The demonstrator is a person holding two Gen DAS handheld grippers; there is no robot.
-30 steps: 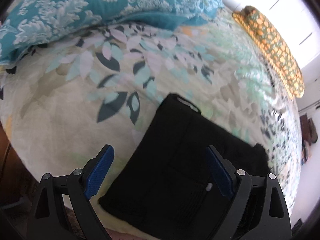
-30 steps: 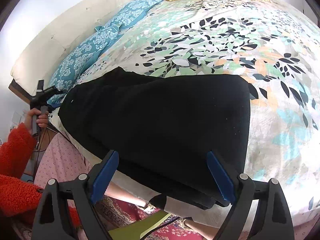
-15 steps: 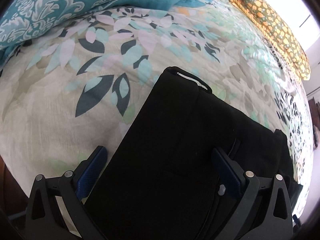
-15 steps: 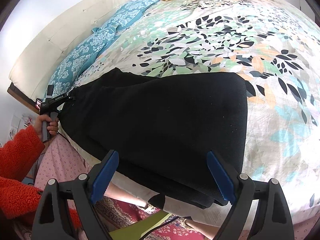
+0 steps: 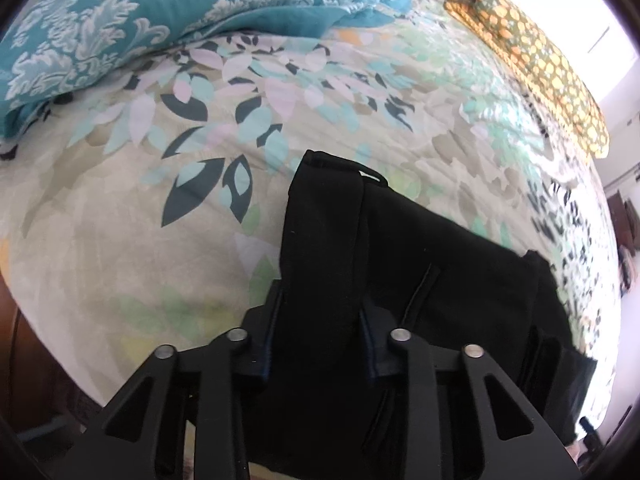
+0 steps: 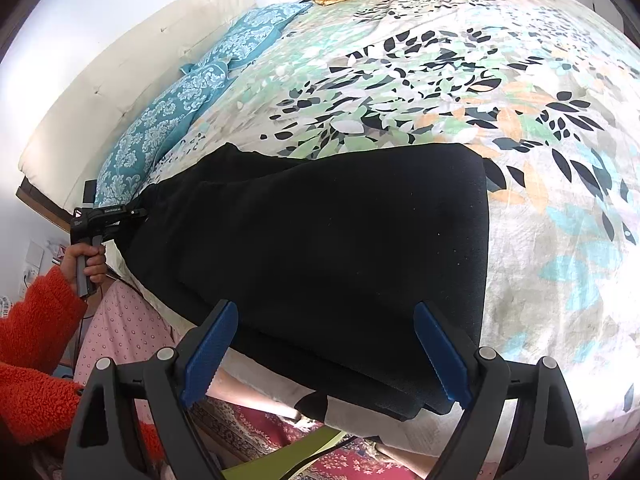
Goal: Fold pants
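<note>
Black pants (image 6: 340,232) lie folded lengthwise on the floral bedspread (image 6: 540,128), along the bed's near edge. In the left wrist view my left gripper (image 5: 320,304) is closing its jaws on one end of the pants (image 5: 460,280). A bunched ridge of black fabric is pinched between the pads. The right wrist view shows this left gripper (image 6: 140,213) at the pants' far left end, held by a hand (image 6: 86,258) in an orange sleeve. My right gripper (image 6: 326,320) stands open just above the pants' near edge, with nothing gripped.
Teal patterned pillows (image 5: 140,20) lie by a cream headboard (image 6: 120,80). A yellow-green patterned pillow (image 5: 540,68) lies at the bed's far side. Below the bed edge are a red rug (image 6: 360,460) and a person's pink dotted trouser leg (image 6: 120,332).
My left gripper went from wide open over the pants' end to closed on a bunch of its fabric. The right gripper stayed still and open.
</note>
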